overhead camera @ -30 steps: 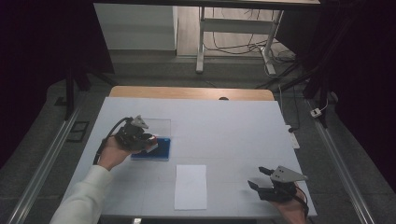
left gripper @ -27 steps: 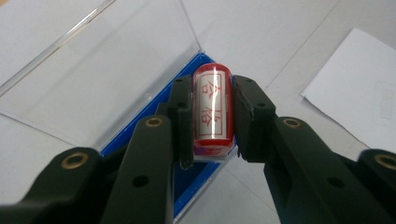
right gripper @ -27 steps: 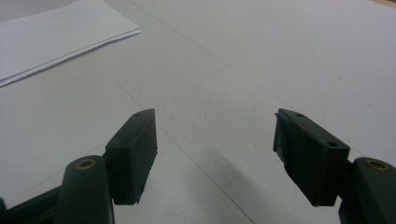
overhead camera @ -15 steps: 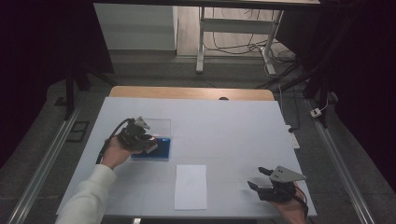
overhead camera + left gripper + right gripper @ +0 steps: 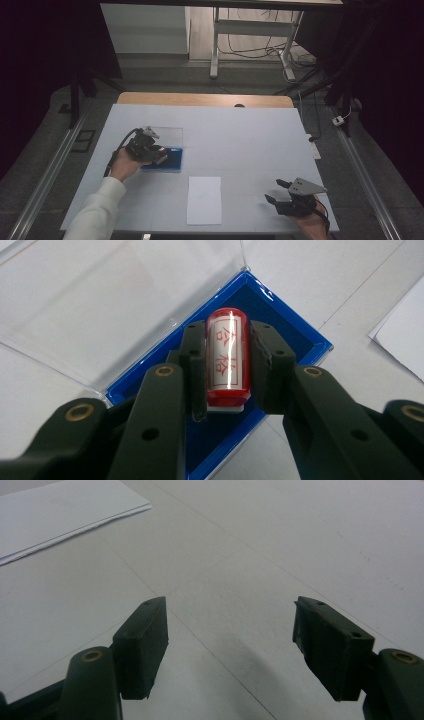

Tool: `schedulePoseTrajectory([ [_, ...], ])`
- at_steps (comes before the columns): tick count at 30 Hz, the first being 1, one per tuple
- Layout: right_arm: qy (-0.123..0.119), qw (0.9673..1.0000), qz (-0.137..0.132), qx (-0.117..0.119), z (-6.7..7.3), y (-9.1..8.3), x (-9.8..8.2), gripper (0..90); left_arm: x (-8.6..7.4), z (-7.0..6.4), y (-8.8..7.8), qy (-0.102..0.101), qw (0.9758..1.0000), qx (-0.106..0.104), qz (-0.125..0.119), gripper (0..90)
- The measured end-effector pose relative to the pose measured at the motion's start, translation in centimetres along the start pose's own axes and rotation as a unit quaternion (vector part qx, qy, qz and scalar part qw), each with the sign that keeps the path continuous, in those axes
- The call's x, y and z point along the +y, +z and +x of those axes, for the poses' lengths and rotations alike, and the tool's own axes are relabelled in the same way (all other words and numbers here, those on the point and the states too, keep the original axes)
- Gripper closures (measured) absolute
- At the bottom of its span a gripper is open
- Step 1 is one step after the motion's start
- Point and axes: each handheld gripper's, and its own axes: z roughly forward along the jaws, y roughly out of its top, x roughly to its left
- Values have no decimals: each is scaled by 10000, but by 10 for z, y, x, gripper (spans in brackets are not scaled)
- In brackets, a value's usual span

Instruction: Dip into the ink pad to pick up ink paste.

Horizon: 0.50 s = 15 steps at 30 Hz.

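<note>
Red stamp [image 5: 227,360] with red-on-white characters, blue tray [image 5: 295,332], white paper [image 5: 204,199], black tools.

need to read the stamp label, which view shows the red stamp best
The left gripper view: the red stamp sits close up between the left gripper pads, label readable, over the blue ink pad. The high view hides it behind that gripper.
</note>
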Motion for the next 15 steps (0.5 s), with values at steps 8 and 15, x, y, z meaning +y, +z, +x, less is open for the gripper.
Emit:
schedulePoseTrajectory([
  [8, -15, 10000, 33, 5, 0, 0, 0, 298, 0, 0, 1, -6, 10000, -4, 37, 701],
  [15, -10, 10000, 56, -3, 0, 0, 0, 298, 2, -1, 1, -11, 9997, 64, 214, 701],
])
